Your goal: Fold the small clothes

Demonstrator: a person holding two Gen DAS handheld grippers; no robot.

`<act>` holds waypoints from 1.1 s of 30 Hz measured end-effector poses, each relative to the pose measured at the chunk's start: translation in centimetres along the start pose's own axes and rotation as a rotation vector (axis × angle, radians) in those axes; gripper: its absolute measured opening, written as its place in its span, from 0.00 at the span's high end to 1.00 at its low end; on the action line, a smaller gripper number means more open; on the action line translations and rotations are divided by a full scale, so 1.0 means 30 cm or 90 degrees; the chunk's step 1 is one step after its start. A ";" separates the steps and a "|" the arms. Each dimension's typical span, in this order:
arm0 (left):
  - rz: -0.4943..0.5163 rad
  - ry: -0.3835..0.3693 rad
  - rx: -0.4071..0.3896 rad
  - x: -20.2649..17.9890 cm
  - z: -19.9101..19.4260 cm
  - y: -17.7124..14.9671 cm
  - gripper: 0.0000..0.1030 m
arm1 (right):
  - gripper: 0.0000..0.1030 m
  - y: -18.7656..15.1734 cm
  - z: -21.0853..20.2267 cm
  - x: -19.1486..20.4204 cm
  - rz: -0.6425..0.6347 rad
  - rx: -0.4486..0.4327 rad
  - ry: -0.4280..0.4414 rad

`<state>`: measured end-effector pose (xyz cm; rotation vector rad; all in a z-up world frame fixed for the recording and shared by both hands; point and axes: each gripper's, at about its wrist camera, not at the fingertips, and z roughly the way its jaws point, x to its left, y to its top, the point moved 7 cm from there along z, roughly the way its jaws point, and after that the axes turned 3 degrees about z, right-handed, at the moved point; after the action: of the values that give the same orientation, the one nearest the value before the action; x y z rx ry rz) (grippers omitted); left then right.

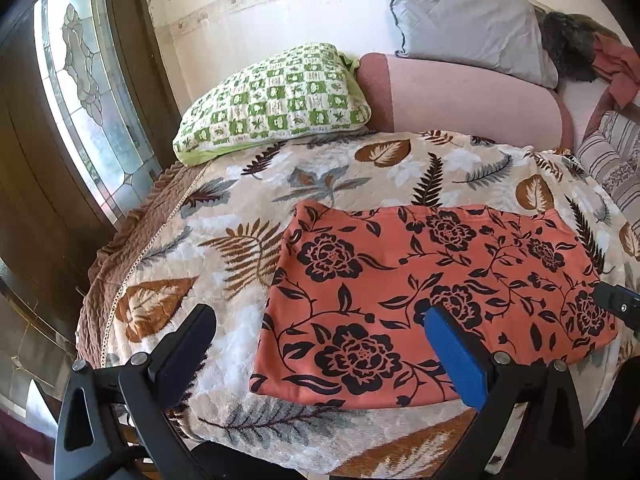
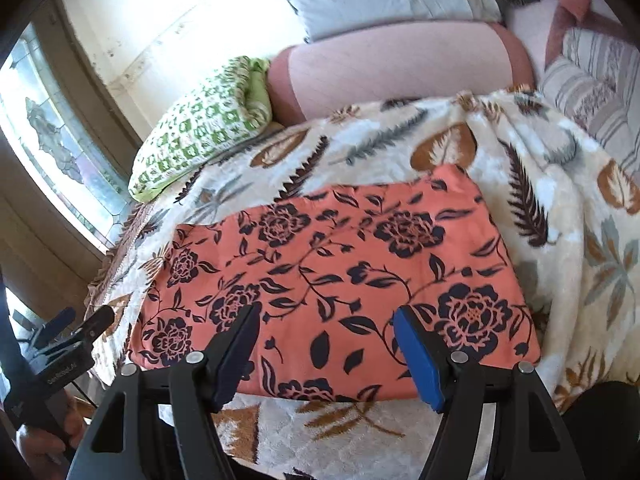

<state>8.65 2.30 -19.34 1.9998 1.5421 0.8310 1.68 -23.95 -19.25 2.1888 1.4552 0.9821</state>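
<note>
Orange floral cloth [image 1: 436,300] lies flat on the leaf-print blanket [image 1: 224,208] as a folded rectangle, long side running across both views. I use that cloth as my landmark.

My left gripper [image 1: 320,344]: jaws spread wide, nothing between them. The blue-padded finger [image 1: 456,360] hangs over the cloth's near edge, roughly mid-length; the black finger [image 1: 184,352] sits off the cloth's left end, over bare blanket. So the cloth's near-left corner falls between my two fingers. Touching the fabric or just above it: cannot tell.

My right gripper [image 2: 328,344]: jaws also wide, empty. Both fingers sit over the cloth's near edge, the black one [image 2: 236,352] toward the middle, the blue one [image 2: 420,360] nearer the right end. Contact with the fabric: cannot tell.

In the right wrist view, my left gripper shows small past the cloth's left end, held in my hand [image 2: 44,436].

Beyond the cloth's far edge: a green checked pillow [image 1: 276,100] off the far-left corner, a pink bolster [image 1: 464,96] straight behind, a grey pillow [image 1: 468,20] farther back against the wall. A striped cushion [image 1: 616,152] lies beyond the far-right corner. A leaded-glass window [image 1: 80,92] stands well off to the left.
</note>
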 end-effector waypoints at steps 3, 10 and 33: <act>0.004 0.001 -0.004 -0.012 -0.013 0.008 0.00 | 0.29 -0.001 -0.014 0.021 -0.019 -0.014 -0.009; 0.016 -0.001 -0.009 -0.046 -0.032 0.016 0.00 | 0.29 -0.009 -0.026 0.007 -0.017 -0.019 -0.010; 0.042 -0.003 -0.003 -0.115 -0.047 0.005 0.00 | 0.29 -0.025 -0.038 -0.060 0.021 -0.020 0.000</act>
<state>7.12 -1.06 -18.85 2.0580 1.4771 0.8553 -0.05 -25.38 -19.55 2.1975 1.3983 1.0079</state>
